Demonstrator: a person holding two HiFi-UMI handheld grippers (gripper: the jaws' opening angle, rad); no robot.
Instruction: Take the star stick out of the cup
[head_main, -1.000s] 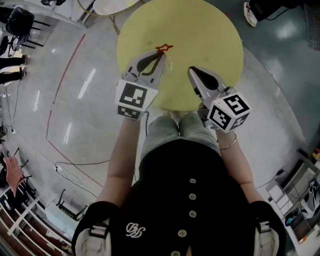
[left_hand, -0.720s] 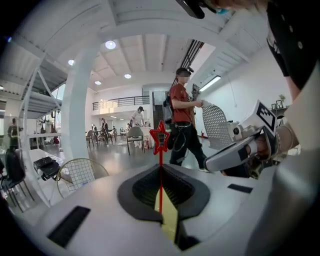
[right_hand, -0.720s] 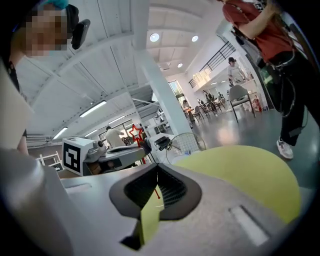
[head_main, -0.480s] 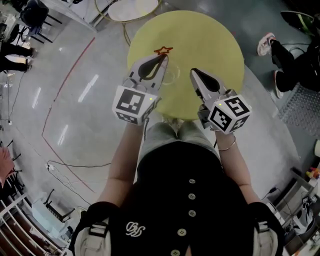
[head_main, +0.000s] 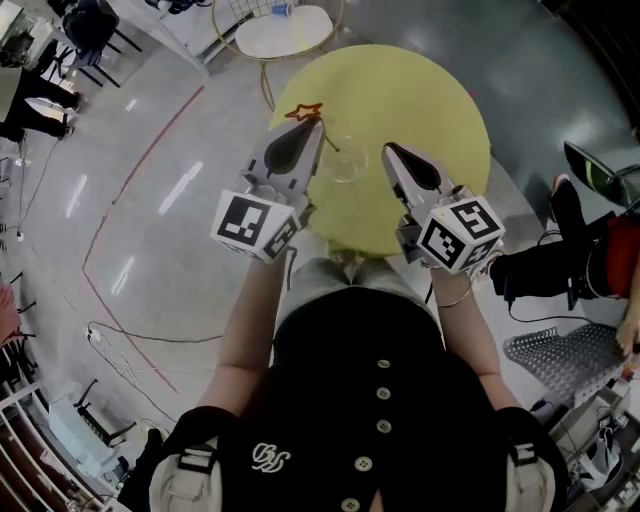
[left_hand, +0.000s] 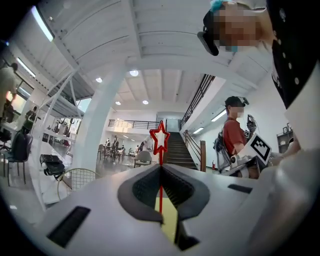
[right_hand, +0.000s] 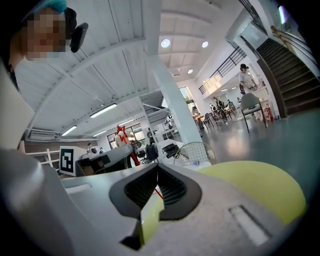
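Pulling away from the glass cup (head_main: 343, 160), my left gripper (head_main: 316, 126) clamps the star stick (head_main: 303, 111), my right gripper (head_main: 390, 150) is closed empty; lifting clear likely comes next.

Seen from your head, the left gripper (head_main: 316, 124) covers most of the star stick (head_main: 303, 111); only the star shows. The cup (head_main: 343, 160) is clear and faint, and its inside cannot be read.

Overhead view, two low views across table (head_main: 420, 110)
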